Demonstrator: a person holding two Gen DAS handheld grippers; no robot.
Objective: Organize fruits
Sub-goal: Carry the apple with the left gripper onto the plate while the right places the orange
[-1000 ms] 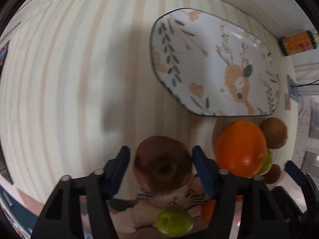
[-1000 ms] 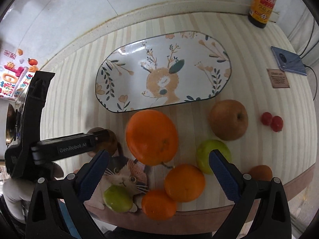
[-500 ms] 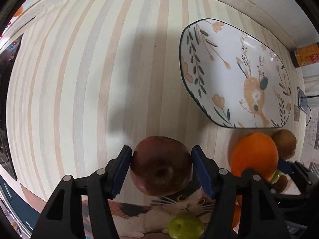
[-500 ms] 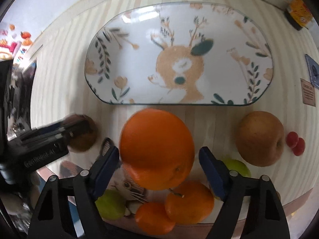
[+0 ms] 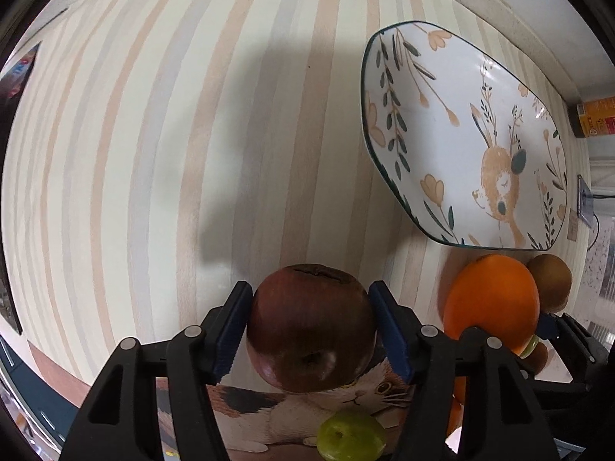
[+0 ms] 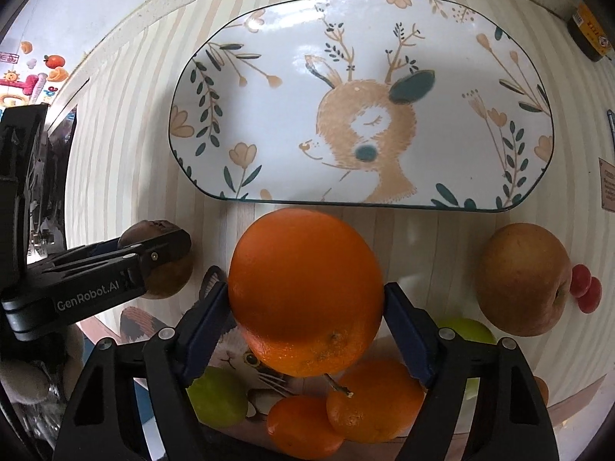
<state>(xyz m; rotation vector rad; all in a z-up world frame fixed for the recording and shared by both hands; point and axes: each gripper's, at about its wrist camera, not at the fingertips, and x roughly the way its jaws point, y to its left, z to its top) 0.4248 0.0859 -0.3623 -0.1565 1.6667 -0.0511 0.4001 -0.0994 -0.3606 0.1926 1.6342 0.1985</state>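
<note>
My left gripper (image 5: 311,326) is shut on a dark red apple (image 5: 311,330) and holds it above the striped table, left of the deer-patterned plate (image 5: 423,123). My right gripper (image 6: 305,319) is shut on a large orange (image 6: 307,292) and holds it just in front of the plate's (image 6: 269,123) near rim. The left gripper (image 6: 96,280) with its apple (image 6: 169,276) shows at the left of the right wrist view. The orange (image 5: 492,303) shows at the right of the left wrist view.
On the table near the front edge lie a brown pear-like apple (image 6: 522,280), two small oranges (image 6: 369,403), green fruits (image 6: 219,395), red cherry tomatoes (image 6: 584,288) and a cat-print mat (image 6: 238,353). A sauce bottle (image 6: 588,30) stands at the back right.
The right gripper has shut on the large orange and lifted it toward the plate. The left gripper has kept hold of the red apple and lifted it further above the table.
</note>
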